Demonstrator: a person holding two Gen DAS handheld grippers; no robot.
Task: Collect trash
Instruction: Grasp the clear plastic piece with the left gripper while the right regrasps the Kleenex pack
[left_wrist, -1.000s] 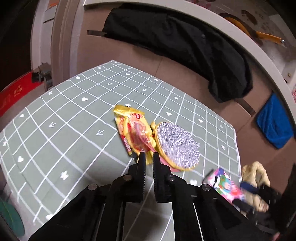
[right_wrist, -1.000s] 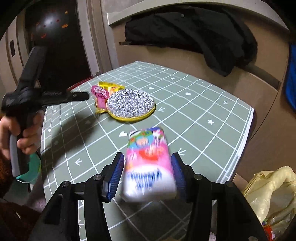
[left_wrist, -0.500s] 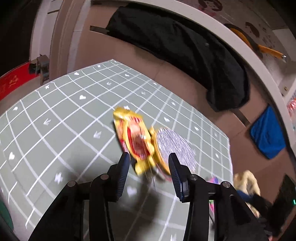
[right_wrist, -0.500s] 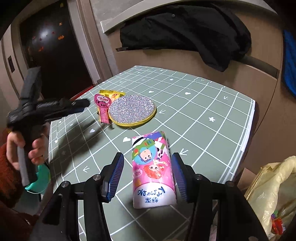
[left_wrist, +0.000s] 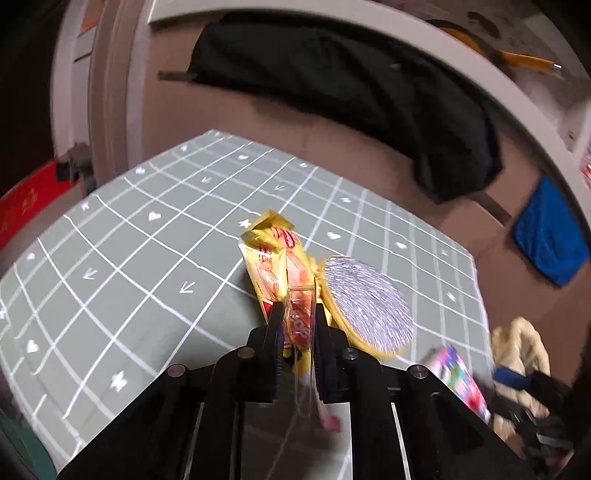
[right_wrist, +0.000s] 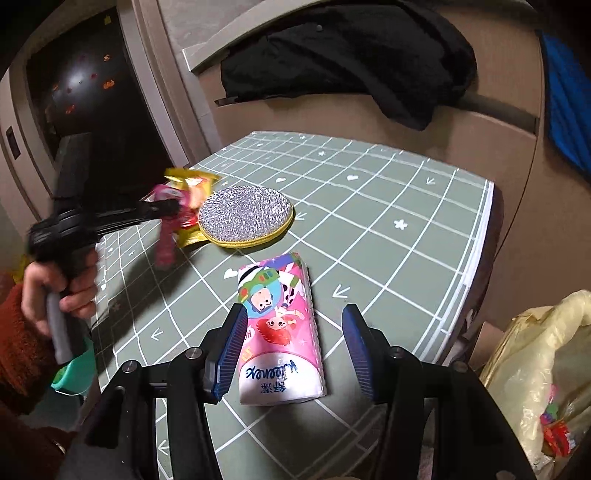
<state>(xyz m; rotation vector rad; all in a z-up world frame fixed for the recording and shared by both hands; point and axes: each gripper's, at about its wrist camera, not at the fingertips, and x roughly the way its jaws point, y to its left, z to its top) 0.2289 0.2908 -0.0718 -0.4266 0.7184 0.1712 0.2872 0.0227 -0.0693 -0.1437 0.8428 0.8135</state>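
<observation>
My left gripper (left_wrist: 299, 314) is shut on a pink candy wrapper (left_wrist: 300, 321) and holds it above the green grid table (left_wrist: 147, 266); the wrapper hangs down below the jaws in the right wrist view (right_wrist: 166, 236). A yellow snack wrapper (left_wrist: 269, 254) lies on the table beside a round silver pad with a yellow rim (left_wrist: 365, 306). My right gripper (right_wrist: 291, 332) is open around a pink tissue pack (right_wrist: 280, 328), which lies flat on the table near the front edge and touches the left finger.
A yellow trash bag (right_wrist: 535, 376) with colourful scraps stands off the table's right edge. A black coat (right_wrist: 351, 55) hangs on the bench behind. A blue cloth (left_wrist: 550, 240) hangs at the right. A teal object (right_wrist: 77, 369) sits below the table's left side.
My left gripper went from shut to open, moved onto the pink wrapper, closed on it and lifted it. The tissue pack came down onto the table between the right gripper's open fingers.
</observation>
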